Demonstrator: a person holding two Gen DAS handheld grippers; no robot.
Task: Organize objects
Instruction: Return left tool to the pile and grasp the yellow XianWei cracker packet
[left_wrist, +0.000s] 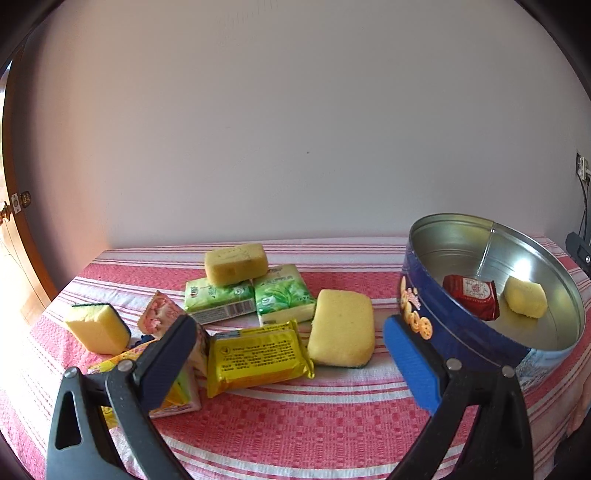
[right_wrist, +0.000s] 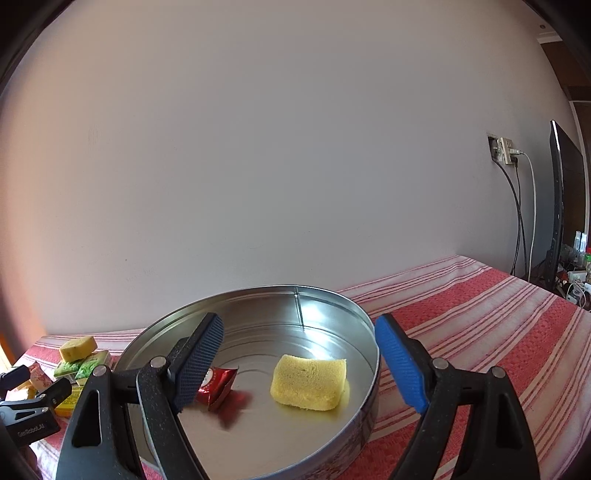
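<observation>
A round tin (right_wrist: 258, 369), blue outside with biscuit pictures and bare silver metal inside, stands on the surface (left_wrist: 295, 424), which wears a red-and-white striped cloth. In the tin lie a yellow sponge (right_wrist: 308, 382) and a small red packet (right_wrist: 218, 384), near each other but apart.

The right gripper (right_wrist: 299, 363) hangs over the tin with its fingers (right_wrist: 400, 363) spread wide and nothing between them; the sponge sits low between the two fingers, the red packet half hidden behind the left one.

The left gripper (left_wrist: 291, 363) also has its fingers (left_wrist: 413, 365) wide apart and empty. Just ahead of them, on the cloth, lie a yellow packet (left_wrist: 258, 358) and a larger flat sponge (left_wrist: 341, 328) side by side. Behind these are two green tissue packs (left_wrist: 251, 299) with a yellow sponge block (left_wrist: 236, 264) on top. To the left a sponge with a dark green backing (left_wrist: 98, 326) stands on edge, beside a pink packet (left_wrist: 159, 314). The tin is to the right of the left gripper's blue finger.
</observation>
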